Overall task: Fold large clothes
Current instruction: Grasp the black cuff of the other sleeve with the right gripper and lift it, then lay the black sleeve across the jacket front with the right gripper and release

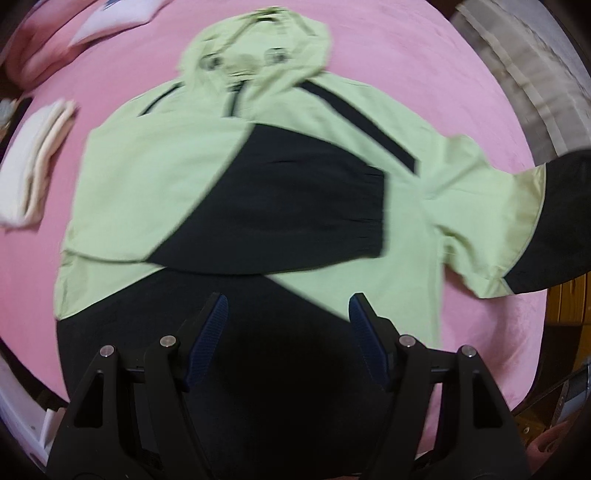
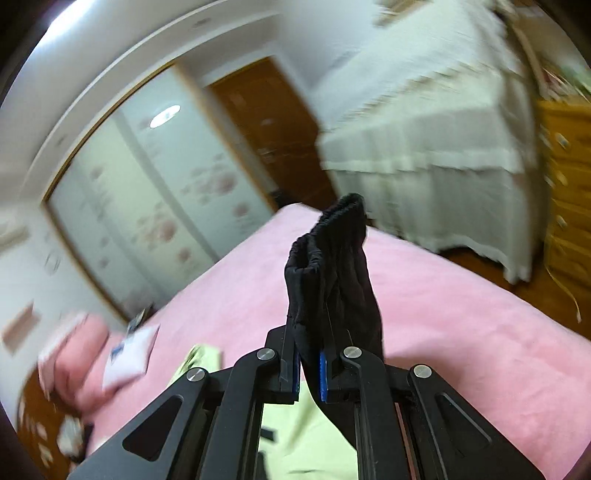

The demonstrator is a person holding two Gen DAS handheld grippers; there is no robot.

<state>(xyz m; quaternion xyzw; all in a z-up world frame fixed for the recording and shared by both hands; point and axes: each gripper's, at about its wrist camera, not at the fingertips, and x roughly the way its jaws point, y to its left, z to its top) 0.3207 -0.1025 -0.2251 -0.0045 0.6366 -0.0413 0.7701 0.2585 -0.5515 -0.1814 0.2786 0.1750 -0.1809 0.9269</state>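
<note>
A light green and black hooded jacket (image 1: 155, 184) lies spread on the pink bed (image 1: 461, 92), hood at the far end. One sleeve is folded across the chest, its black cuff (image 1: 369, 210) pointing right. The other sleeve (image 1: 517, 221) runs off to the right edge of the left wrist view, lifted off the bed. My left gripper (image 1: 289, 310) hangs open over the black hem with nothing between its blue pads (image 1: 210, 332). My right gripper (image 2: 308, 354) is shut on the black elastic cuff (image 2: 332, 266) of that lifted sleeve, held up above the bed (image 2: 461, 314).
Folded white and cream clothes (image 1: 33, 166) lie at the bed's left edge, and a white folded piece (image 1: 118, 18) and a pink bundle (image 1: 33, 51) lie at the far left. Beyond the bed stand a white-covered bed (image 2: 424, 129), a wooden dresser (image 2: 569, 192) and a wooden door (image 2: 273, 125).
</note>
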